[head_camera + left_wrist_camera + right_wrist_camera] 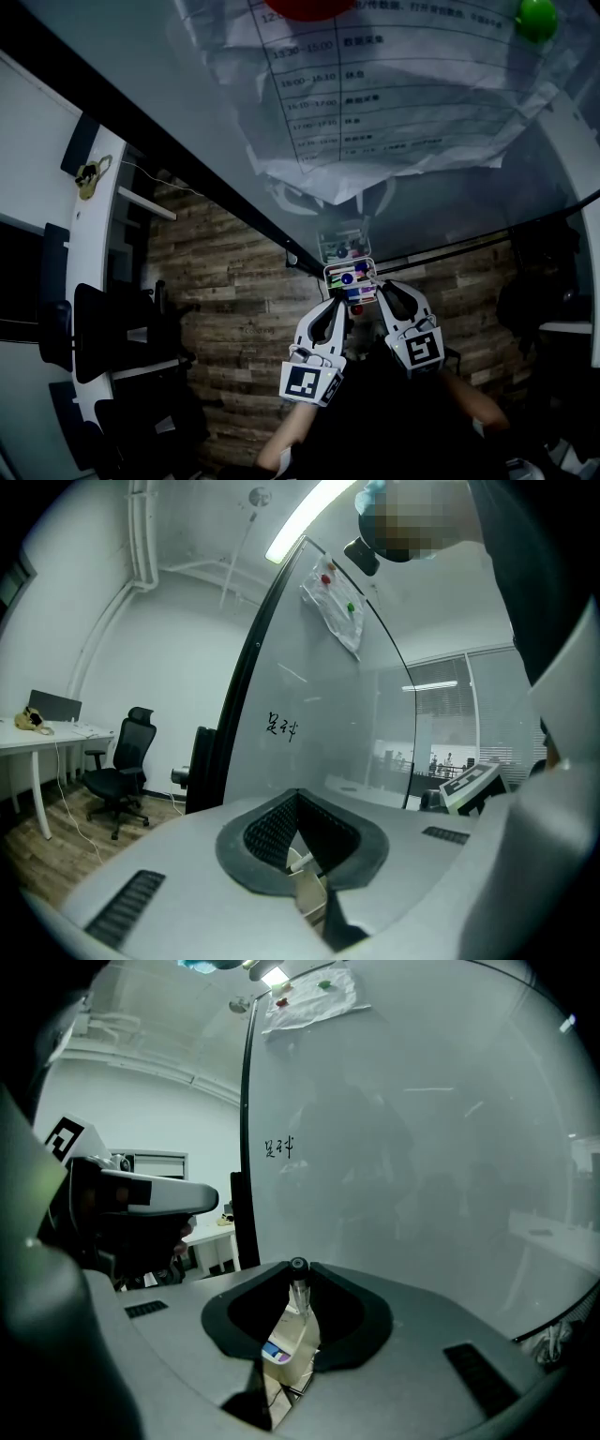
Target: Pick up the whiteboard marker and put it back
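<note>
"15:00" on taped paper sheet point(394, 112)

Both grippers reach side by side toward the small clear tray point(331, 277) on the board, and their tips lie just below it in the head view. The left gripper point(337, 305), white with a cube of square markers point(309, 382) at its back, points nearly level. In the left gripper view its jaw tips come together. The right gripper point(386, 292) lies just beside it and a little nearer to the tray, and its marker cube point(424, 349) faces the camera. Its jaws are closed on a slim pale whiteboard marker with a black end point(299, 1296). The left forearm point(281, 441) and the right forearm point(473, 403) run down from the grippers, away from the tray.
</note>
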Motion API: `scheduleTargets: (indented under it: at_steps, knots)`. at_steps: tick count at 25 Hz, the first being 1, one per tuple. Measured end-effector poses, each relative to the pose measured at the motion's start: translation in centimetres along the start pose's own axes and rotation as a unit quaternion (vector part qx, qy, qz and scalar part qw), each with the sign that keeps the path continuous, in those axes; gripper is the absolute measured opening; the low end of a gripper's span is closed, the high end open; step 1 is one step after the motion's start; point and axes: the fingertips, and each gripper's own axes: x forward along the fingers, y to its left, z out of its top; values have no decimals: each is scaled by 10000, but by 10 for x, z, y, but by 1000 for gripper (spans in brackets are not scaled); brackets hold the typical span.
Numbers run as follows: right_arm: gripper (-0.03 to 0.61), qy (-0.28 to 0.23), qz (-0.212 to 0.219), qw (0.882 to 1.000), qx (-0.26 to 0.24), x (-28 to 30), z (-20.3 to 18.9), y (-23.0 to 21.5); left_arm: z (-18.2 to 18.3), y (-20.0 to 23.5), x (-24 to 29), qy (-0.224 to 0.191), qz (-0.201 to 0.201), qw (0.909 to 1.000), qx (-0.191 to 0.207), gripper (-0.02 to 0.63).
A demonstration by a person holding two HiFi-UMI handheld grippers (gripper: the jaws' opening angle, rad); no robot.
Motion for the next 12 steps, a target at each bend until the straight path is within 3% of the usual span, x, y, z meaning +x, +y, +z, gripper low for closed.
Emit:
scheduleTargets:
  at_steps: [12]
  knots:
    - [78, 67, 6, 9999, -76, 3, -7, 0, -2, 0, -2, -66, -4, 9999, 91, 8]
